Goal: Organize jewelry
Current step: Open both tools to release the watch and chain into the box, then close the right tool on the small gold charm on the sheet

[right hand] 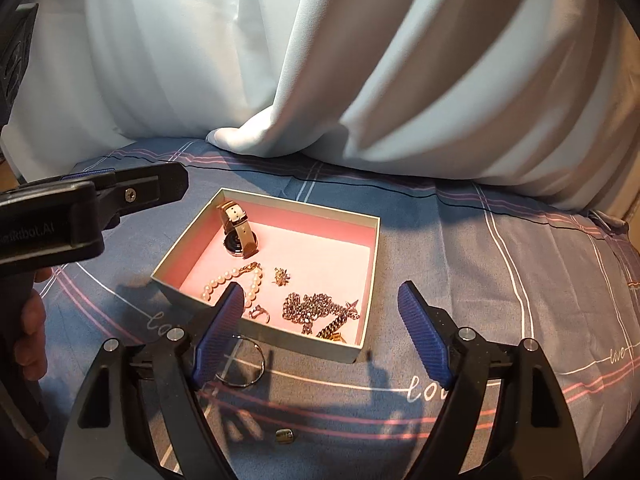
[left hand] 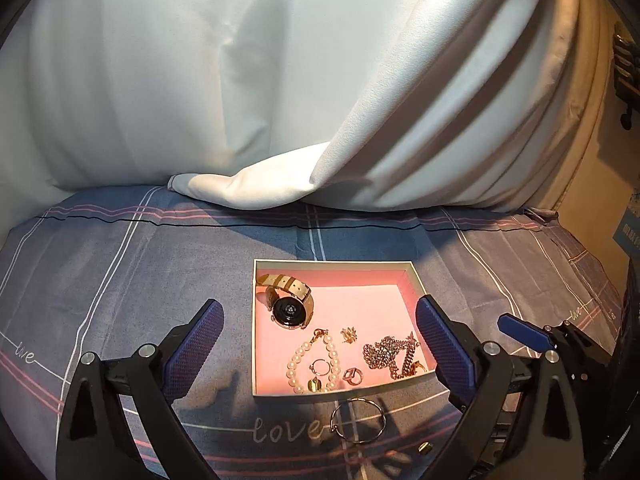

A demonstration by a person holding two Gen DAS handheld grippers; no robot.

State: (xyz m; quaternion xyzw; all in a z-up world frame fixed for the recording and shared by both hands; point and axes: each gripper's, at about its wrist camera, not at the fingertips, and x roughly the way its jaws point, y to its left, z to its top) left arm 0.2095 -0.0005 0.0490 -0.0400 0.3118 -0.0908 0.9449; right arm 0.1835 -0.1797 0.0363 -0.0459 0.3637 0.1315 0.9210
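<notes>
Blue sheet reads "love"; left gripper and right gripper both released.

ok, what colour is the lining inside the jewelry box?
Pink lining inside the shallow grey-walled cardboard box; clearest in the left wrist view.

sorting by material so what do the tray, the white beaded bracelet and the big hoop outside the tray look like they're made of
Tray: likely cardboard, thin grey walls, matte pink lining.
White beaded bracelet: pearls or imitation pearl, round glossy cream beads, gold-toned clasp.
Hoop: thin metal wire, silvery and shiny, lying on the bedsheet, which is woven fabric.
</notes>
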